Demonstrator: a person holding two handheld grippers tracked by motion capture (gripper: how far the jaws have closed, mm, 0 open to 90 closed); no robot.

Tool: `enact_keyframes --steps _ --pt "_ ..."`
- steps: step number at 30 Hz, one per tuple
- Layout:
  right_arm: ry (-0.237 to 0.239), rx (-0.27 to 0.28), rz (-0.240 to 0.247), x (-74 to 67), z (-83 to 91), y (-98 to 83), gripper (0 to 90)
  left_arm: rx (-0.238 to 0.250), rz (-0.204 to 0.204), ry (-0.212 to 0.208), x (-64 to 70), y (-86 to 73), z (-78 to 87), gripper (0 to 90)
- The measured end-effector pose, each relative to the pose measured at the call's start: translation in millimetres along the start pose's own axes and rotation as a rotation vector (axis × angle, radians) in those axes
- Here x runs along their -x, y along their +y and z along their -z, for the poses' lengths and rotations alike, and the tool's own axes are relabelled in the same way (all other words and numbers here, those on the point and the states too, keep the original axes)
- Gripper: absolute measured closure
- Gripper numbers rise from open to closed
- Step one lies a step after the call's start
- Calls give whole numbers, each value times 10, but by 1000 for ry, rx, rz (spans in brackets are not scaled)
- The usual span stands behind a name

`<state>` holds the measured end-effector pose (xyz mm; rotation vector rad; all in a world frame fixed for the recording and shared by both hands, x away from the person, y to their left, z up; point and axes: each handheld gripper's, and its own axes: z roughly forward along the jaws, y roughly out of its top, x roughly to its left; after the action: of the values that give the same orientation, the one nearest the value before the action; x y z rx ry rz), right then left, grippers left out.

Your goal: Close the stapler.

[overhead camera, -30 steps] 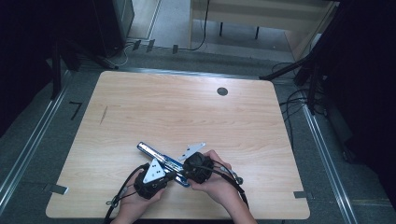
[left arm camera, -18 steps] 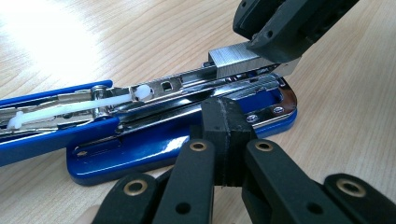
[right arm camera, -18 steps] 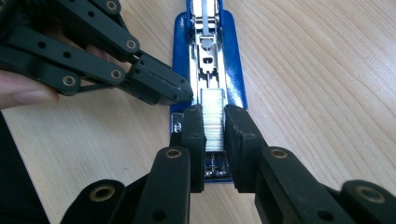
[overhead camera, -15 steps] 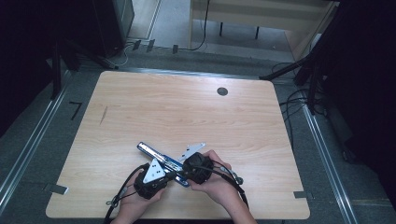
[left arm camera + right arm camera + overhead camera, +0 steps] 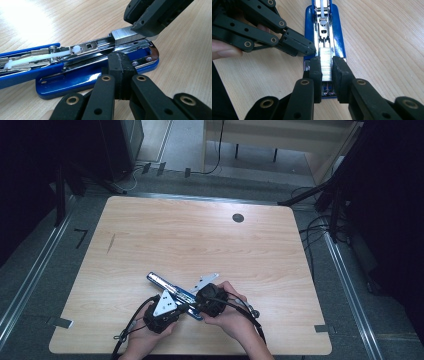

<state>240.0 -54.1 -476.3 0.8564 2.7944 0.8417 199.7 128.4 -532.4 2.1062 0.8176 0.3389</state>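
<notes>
1. Clamped on a strip of staples (image 5: 326,63), my right gripper (image 5: 327,72) has its two black jaws pressed against the strip's sides, holding it over the open magazine of the blue stapler (image 5: 323,30).
2. Just beside that grip, my left gripper (image 5: 120,72) is fully closed, its pads pressed together with nothing between them, and its tip rests against the side of the stapler's blue base (image 5: 82,80) near the front end.
3. Seen from my left gripper view, the staple strip (image 5: 125,36) sits at the front of the chrome channel, with my right gripper's jaw coming down on it from above.
4. Behind the strip, the white plastic pusher (image 5: 322,10) lies along the channel, toward the stapler's hinge end.
5. From the high view, both my hands (image 5: 227,312) meet at the near edge of the wooden table (image 5: 200,240), with the stapler (image 5: 165,284) lying flat and opened out, running away to the left.
6. Farther off, a small dark round spot (image 5: 238,218) sits near the table's far edge.
</notes>
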Motion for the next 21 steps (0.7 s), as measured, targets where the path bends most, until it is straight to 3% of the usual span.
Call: enact_keyframes --steps 21 --pt "-12 -12 14 -16 -32 3 794 -1 -3 2 2 0 1 900"
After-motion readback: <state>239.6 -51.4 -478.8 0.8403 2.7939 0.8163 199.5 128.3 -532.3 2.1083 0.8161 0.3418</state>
